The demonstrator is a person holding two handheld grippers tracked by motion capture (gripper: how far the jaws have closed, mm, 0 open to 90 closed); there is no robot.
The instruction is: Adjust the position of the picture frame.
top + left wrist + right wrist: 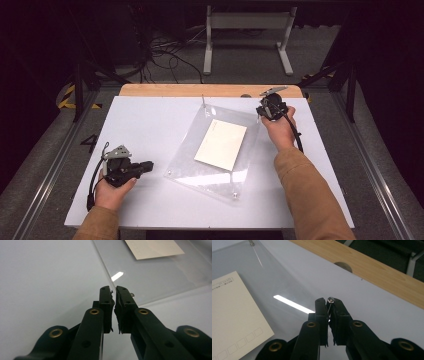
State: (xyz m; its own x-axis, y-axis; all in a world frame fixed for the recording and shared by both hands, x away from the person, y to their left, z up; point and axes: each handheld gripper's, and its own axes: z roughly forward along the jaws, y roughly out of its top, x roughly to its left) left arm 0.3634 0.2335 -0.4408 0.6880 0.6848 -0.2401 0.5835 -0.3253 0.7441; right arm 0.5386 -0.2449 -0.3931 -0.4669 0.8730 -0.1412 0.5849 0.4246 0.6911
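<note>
- Two grippers work over a white bench (145,120) whose far edge is a strip of bare wood.
- At the left of the high view, the left gripper (148,165) lies low over the bench in the person's left hand (112,192), pointing toward the clear sheet, with a cable trailing from it.
- In the left gripper view, the left gripper (113,290) has its jaws almost together, a thin slit between the pads and nothing clamped; the tips sit just beside the near corner of the clear sheet (160,275), where a small screw (132,294) shows.
- In the middle of the bench lies the clear sheet (190,155), a transparent square plate turned at an angle, with small metal fittings at its corners.
- A cream card (221,144) lies flat on or under that plate, near its centre; which of the two I cannot tell. In the right gripper view the card (234,315) shows faint printed boxes along one edge.
- At the right, the right gripper (260,114) sits in the person's right hand (280,131) at the far right corner of the sheet.
- In the right gripper view, the right gripper (329,300) has its jaws together, clamped on a thin pin with a small round clear head (330,299) showing just above the tips.
</note>
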